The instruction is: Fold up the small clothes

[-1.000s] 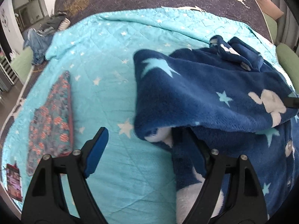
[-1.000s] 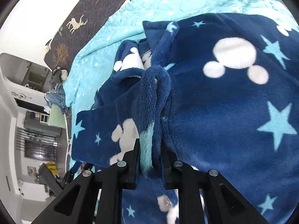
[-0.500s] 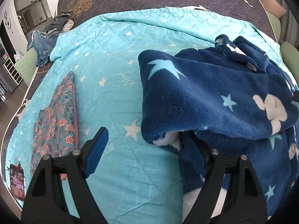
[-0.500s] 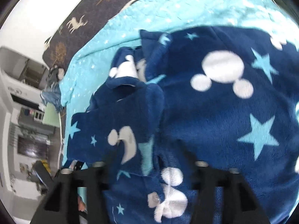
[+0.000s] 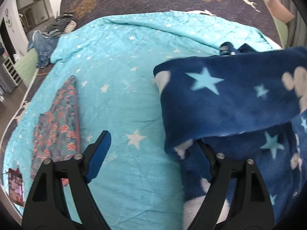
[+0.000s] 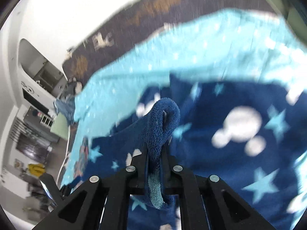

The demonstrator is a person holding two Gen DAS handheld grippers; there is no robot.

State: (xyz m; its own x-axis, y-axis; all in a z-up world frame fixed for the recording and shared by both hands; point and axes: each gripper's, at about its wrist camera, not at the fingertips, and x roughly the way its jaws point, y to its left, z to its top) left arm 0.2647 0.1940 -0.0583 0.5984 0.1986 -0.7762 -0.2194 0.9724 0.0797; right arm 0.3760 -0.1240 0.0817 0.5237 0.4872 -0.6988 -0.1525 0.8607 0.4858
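Observation:
A navy fleece garment (image 5: 236, 103) with light-blue stars and white mouse shapes lies on the right of a turquoise star quilt (image 5: 119, 80). Its near flap is lifted and stretched to the right. My left gripper (image 5: 153, 149) is open; its right finger sits under the garment's hem, its left finger over bare quilt. My right gripper (image 6: 155, 153) is shut on a fold of the same garment (image 6: 239, 130), which loops up between the fingers. The right wrist view is motion-blurred.
A folded floral garment (image 5: 55, 126) lies on the quilt's left edge. A dark bedspread with deer and trees (image 5: 172, 0) covers the far bed. A heap of clothes (image 5: 48, 38) sits at the far left. The floor and furniture lie beyond the bed's left edge.
My right gripper opened briefly, then shut again on a fold of the fleece and lifted it. The flap has risen and pulled to the right. My left gripper stayed open.

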